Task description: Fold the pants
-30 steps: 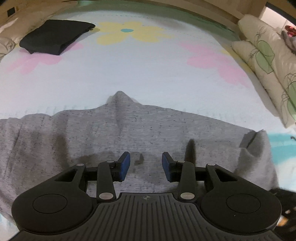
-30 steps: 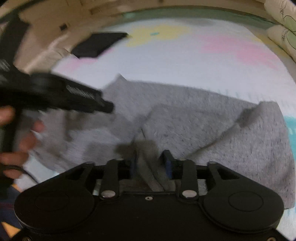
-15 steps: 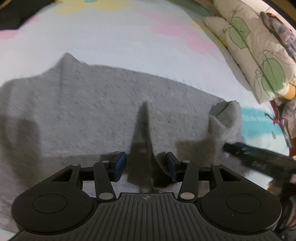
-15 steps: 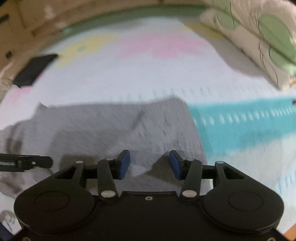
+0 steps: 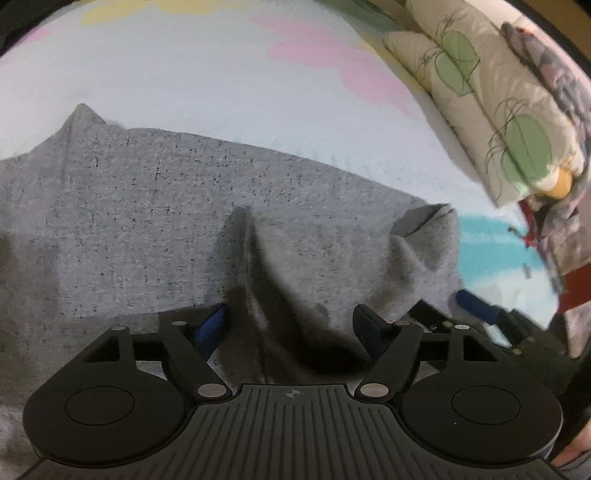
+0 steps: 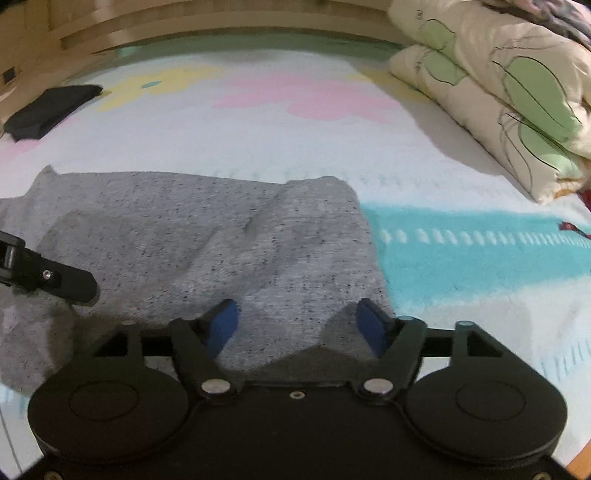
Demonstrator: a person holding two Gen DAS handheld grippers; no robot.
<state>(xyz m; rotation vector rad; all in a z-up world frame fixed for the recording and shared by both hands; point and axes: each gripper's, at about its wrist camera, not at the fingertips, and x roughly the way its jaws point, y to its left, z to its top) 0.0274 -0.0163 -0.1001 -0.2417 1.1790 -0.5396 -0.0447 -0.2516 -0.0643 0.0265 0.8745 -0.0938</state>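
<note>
Grey speckled pants [image 5: 184, 206] lie folded flat on the flowered bed sheet [image 5: 207, 85]. My left gripper [image 5: 291, 325] hovers low over their near edge, its jaws opening. A raised ridge of cloth stands loose between the blue pads [image 5: 212, 325], and neither pad presses on it. My right gripper [image 6: 297, 325] is over the pants' right end [image 6: 303, 236], its jaws opening too, with cloth lying under and between them but not pinched. Each gripper shows in the other's view: the right gripper [image 5: 480, 314] at the right, the left gripper's finger [image 6: 55, 280] at the left.
A folded black garment [image 6: 48, 107] lies at the far left of the bed. A stack of cream bedding with green leaves [image 6: 498, 92] lines the right side. A wooden headboard [image 6: 221, 22] runs along the back. A turquoise stripe [image 6: 461, 251] crosses the sheet right of the pants.
Both pairs of jaws have spread wider; the right let go of the fold it pinched a second ago. Both views have swung right and tipped down toward the pants.
</note>
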